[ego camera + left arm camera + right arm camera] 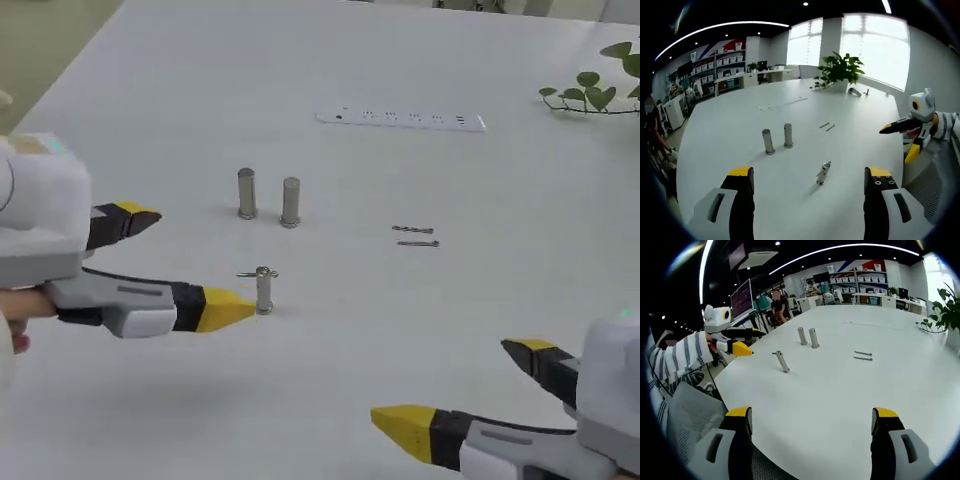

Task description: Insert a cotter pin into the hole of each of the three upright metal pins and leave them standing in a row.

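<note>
Though beside a pin (264,291), left tool (201,262) agape.

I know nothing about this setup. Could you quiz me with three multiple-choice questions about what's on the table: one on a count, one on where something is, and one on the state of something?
1. How many metal pins stand upright on the table?
A. two
B. three
C. five

2. Where are the loose cotter pins?
A. between a gripper's jaws
B. flat on the table, to the right of the metal pins in the head view
C. balanced on top of a metal pin

3. What state is the front metal pin in?
A. lying on its side
B. upright with an empty hole
C. upright with a cotter pin through it

Answers:
1 B: two stand side by side at the back and one stands in front.
2 B: both lie on the tabletop, apart from the pins.
3 C: a thin pin sticks out sideways near its top.
</note>
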A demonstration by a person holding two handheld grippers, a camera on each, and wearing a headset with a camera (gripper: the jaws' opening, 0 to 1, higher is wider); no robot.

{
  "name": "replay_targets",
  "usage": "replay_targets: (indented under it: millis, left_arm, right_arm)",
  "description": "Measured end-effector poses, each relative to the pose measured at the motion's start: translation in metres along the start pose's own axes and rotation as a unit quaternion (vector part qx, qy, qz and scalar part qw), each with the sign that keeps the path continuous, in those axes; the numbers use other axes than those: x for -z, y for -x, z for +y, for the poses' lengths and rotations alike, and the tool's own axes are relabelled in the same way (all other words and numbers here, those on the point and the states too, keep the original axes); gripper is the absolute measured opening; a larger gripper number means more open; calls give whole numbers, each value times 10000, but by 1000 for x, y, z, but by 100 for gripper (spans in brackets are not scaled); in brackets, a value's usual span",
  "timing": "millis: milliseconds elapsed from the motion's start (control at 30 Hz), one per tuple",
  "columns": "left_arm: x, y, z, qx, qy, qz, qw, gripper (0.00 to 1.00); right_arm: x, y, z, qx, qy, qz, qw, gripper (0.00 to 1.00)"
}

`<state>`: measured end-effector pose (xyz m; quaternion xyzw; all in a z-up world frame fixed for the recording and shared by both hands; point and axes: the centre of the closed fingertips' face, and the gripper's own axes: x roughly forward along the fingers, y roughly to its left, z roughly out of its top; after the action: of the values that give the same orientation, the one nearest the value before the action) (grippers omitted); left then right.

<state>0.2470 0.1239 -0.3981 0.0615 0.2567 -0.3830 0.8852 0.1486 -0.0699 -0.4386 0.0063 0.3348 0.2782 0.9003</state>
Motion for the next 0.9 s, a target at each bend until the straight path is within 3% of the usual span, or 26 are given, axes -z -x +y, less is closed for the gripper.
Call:
replay_targets:
  millis: [100,200,400,567,667,767,900]
  left_arm:
    - [-13,-7,13,-116,-34,-71,9999,86]
    - [-22,-16,30,-307,-131,3,9994,81]
    - [-42,-35,47,-369,-124,-168,9991,66]
    - [-43,-52,61,-553,-291,29,9980,56]
    - [-48,-58,69,-737,-386,-77,9965,43]
    - [-47,-66,74,-727,-311,-69,9968,40]
    - [-34,-77,86,-859,-678,327,9935,37]
  right_arm:
    - [0,2,-1,28,-46,-10,10000,98]
    - [-1,4,-2,61,-117,-50,9999,98]
    - [-4,7,-4,132,-168,-97,9997,98]
    - [-6,7,-7,191,-110,-134,9997,98]
    - [-6,7,-6,170,-165,-142,9996,98]
    - [-4,6,-7,188,-134,-109,9997,98]
    - [0,5,-6,162,-153,-56,9997,98]
